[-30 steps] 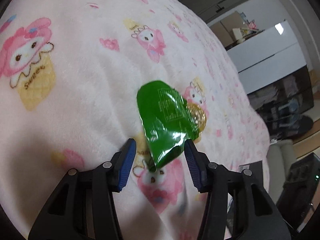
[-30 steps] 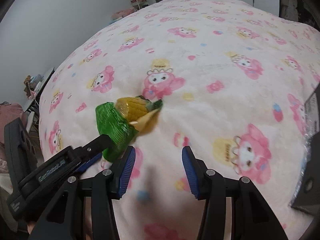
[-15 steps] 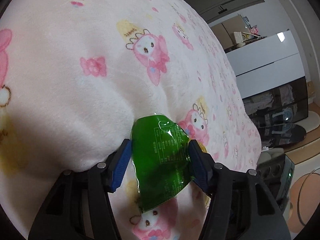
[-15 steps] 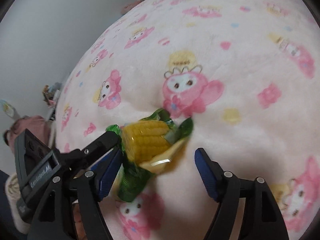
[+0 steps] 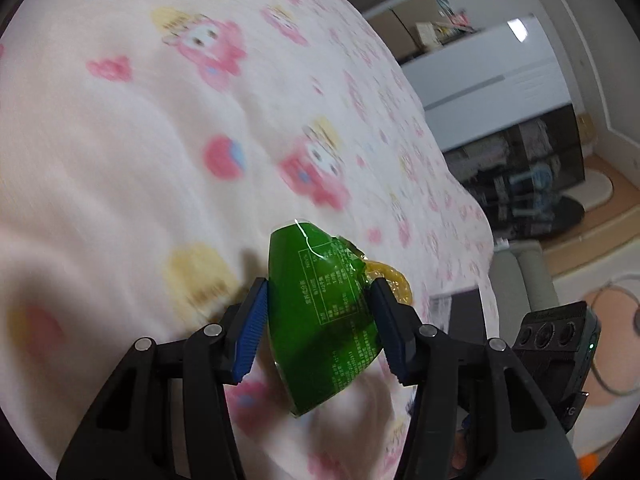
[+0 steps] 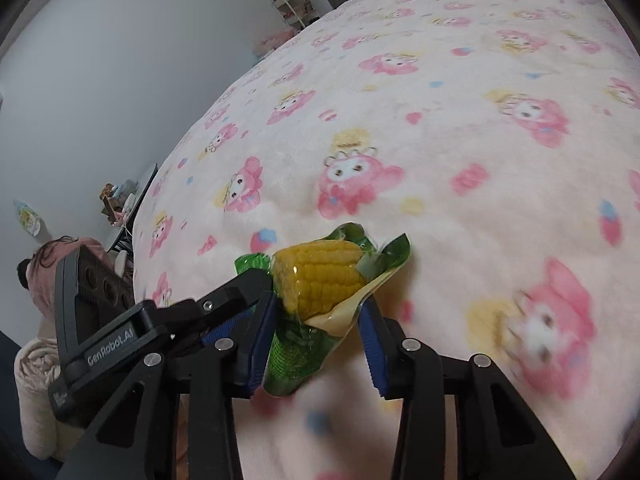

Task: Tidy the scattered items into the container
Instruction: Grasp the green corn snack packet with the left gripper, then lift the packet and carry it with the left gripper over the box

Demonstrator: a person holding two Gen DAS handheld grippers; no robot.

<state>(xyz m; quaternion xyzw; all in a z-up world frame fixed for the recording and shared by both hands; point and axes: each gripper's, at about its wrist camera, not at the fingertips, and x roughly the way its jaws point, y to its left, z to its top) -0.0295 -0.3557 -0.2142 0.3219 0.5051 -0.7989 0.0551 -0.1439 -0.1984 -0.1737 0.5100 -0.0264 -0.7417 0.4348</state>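
A green plastic packet (image 5: 324,320) with a yellow corn cob (image 6: 320,276) in it hangs just above the pink cartoon blanket (image 5: 160,128). My left gripper (image 5: 318,300) is shut on the packet's printed green end, its blue pads pressing both sides as the jaws close slightly. My right gripper (image 6: 318,312) has come in from the other side. Its jaws are closing on the packet just below the cob, and both pads touch it. The left gripper's finger (image 6: 236,288) reaches in from the left in the right wrist view. No container is in view.
The blanket (image 6: 480,120) covers a wide bed. A white cabinet (image 5: 500,72) and dark shelves (image 5: 532,168) stand beyond its right edge. A dark flat thing (image 5: 460,308) lies at the blanket's near right edge. A grey wall (image 6: 100,60) stands on the left.
My left gripper closed on the green end and raised the packet off the blanket. My right gripper opened wide, moved onto the corn end and closed around it.
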